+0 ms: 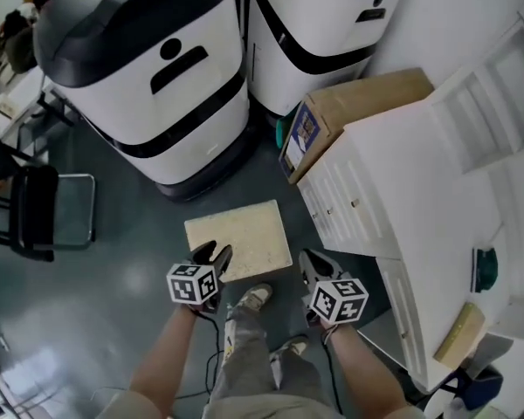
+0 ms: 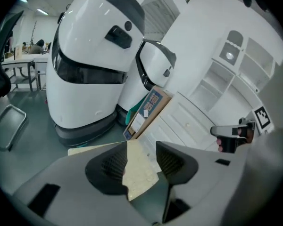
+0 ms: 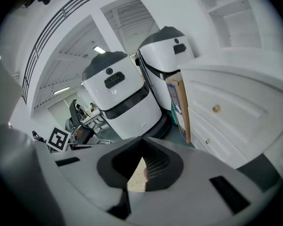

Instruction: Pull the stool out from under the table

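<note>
Below, stool point(image 1: 238, 236) clear of left gripper point(image 1: 215, 251), jaws apart, and right gripper point(image 1: 313, 262), jaws together.

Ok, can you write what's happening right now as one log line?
stool: standing free | left gripper: open, empty | right gripper: shut, empty

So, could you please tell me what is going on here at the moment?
A person stands over a square, beige-topped stool with a gripper in each hand. The stool sits on open floor beside the white table, not under it. Neither gripper has hold of it. The left gripper is by the stool's near edge with its jaws apart and nothing between them. The right gripper is off to the side, jaws shut on nothing.
</note>
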Demonstrator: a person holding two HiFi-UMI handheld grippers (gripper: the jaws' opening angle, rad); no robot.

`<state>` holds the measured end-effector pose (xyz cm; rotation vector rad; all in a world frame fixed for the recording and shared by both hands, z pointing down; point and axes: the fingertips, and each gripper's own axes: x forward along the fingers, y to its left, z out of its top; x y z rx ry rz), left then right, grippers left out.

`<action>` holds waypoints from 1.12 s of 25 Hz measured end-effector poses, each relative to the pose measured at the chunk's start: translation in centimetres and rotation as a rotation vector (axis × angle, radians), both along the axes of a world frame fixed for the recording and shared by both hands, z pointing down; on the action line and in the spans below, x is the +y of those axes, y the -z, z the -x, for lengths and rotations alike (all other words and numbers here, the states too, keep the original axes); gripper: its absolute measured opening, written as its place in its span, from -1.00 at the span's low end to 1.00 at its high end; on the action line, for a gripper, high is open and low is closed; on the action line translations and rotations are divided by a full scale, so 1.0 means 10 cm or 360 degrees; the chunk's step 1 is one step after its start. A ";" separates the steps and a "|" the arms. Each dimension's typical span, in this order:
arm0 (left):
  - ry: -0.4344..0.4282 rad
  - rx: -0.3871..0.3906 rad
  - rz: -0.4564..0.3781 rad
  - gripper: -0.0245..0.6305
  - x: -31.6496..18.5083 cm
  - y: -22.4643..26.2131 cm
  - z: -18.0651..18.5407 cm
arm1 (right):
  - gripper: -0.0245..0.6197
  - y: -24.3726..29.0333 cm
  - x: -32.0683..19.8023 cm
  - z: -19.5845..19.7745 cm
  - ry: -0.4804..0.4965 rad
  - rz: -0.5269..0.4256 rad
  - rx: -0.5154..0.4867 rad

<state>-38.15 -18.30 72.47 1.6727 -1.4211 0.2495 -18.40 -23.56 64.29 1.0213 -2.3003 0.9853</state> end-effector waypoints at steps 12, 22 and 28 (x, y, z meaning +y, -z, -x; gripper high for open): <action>-0.0357 0.0000 -0.0248 -0.53 -0.20 1.68 -0.93 | -0.86 1.74 0.40 -0.92 -0.0238 -0.0237 -0.0189; -0.0772 0.0055 -0.0554 -0.59 -0.05 2.99 -2.01 | -0.86 2.91 0.88 -1.57 -0.0429 -0.0429 -0.0362; -0.0901 0.0108 -0.0784 -0.61 0.21 3.77 -2.55 | -0.86 3.44 1.15 -1.95 -0.0545 -0.0548 -0.0446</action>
